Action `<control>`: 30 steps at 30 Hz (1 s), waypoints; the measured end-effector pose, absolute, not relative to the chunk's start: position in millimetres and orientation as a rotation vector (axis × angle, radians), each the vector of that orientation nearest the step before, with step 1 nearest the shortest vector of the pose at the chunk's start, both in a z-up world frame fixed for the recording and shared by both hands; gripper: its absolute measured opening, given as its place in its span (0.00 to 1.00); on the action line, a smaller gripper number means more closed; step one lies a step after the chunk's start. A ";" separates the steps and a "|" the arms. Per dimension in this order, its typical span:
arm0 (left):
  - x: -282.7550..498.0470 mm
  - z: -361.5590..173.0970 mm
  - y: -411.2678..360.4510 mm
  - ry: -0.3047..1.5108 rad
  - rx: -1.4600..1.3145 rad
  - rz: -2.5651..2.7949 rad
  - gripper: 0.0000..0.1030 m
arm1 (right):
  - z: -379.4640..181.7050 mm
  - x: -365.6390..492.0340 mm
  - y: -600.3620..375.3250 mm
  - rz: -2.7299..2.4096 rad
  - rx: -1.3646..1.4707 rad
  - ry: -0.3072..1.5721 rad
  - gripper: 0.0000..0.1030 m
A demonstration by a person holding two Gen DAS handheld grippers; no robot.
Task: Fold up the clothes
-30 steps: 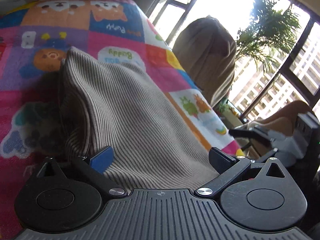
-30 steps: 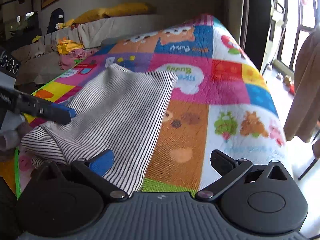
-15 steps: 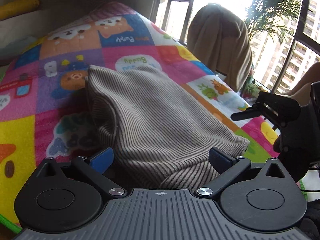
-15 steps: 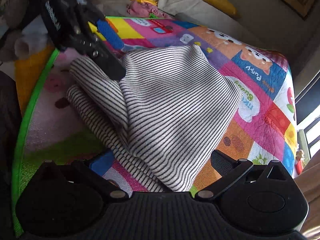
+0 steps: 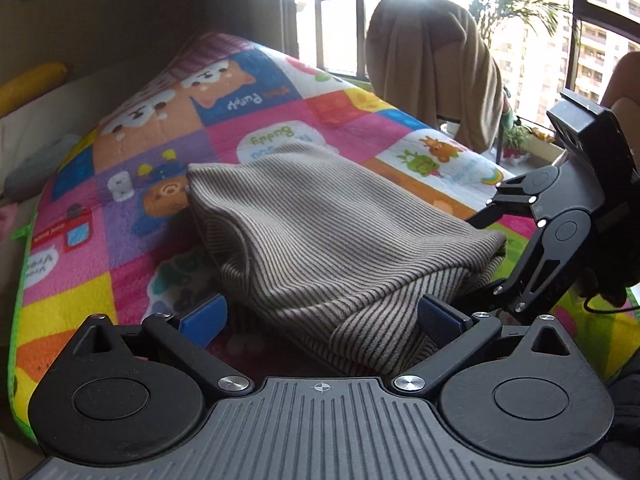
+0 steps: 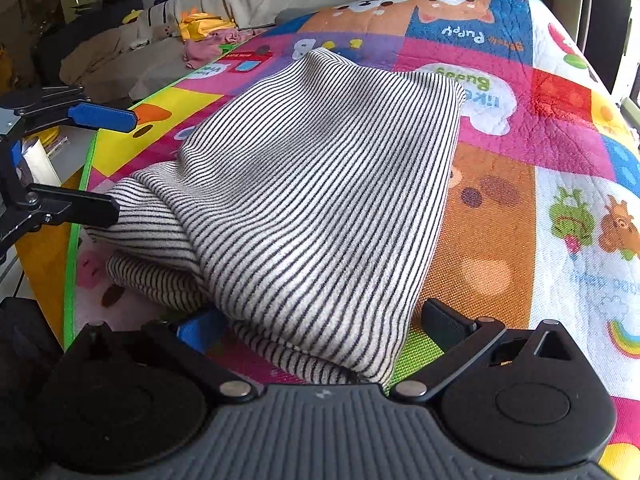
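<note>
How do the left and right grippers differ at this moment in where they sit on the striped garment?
The left gripper straddles the striped garment at its bunched, layered near end; the right gripper straddles its flatter near corner. The left gripper sits near the mat's green-edged side; the right gripper sits further in. Both are open, gripping nothing.

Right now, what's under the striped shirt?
The striped shirt lies folded on the colorful play mat, which shows around it. Striped layers peek out at its near left edge. Whatever else sits beneath is covered.
</note>
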State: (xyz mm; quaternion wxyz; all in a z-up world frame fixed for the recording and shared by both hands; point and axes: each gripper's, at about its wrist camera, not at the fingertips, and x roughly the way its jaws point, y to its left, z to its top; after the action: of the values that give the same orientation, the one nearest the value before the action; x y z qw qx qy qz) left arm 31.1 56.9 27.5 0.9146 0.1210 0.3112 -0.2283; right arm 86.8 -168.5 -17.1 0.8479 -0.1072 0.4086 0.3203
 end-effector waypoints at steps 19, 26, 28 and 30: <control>23.7 4.2 35.7 0.619 0.483 -0.473 1.00 | 2.9 60.5 -157.9 0.643 -0.342 0.688 1.00; 30.3 18.6 44.7 0.577 0.456 -0.426 1.00 | -0.4 26.3 -121.3 0.690 -0.683 0.481 1.00; 31.2 18.9 44.9 0.577 0.452 -0.425 1.00 | -6.6 29.1 -111.7 0.701 -0.701 0.489 1.00; 32.0 17.9 45.1 0.581 0.442 -0.428 1.00 | -9.7 37.5 -106.8 0.706 -0.671 0.518 1.00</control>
State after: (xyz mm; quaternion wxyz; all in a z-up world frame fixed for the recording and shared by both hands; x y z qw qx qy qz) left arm 32.0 45.1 17.9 0.9118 0.2146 0.2820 -0.2076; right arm 37.5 -106.8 -9.7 0.8517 -0.3187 0.2460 0.3354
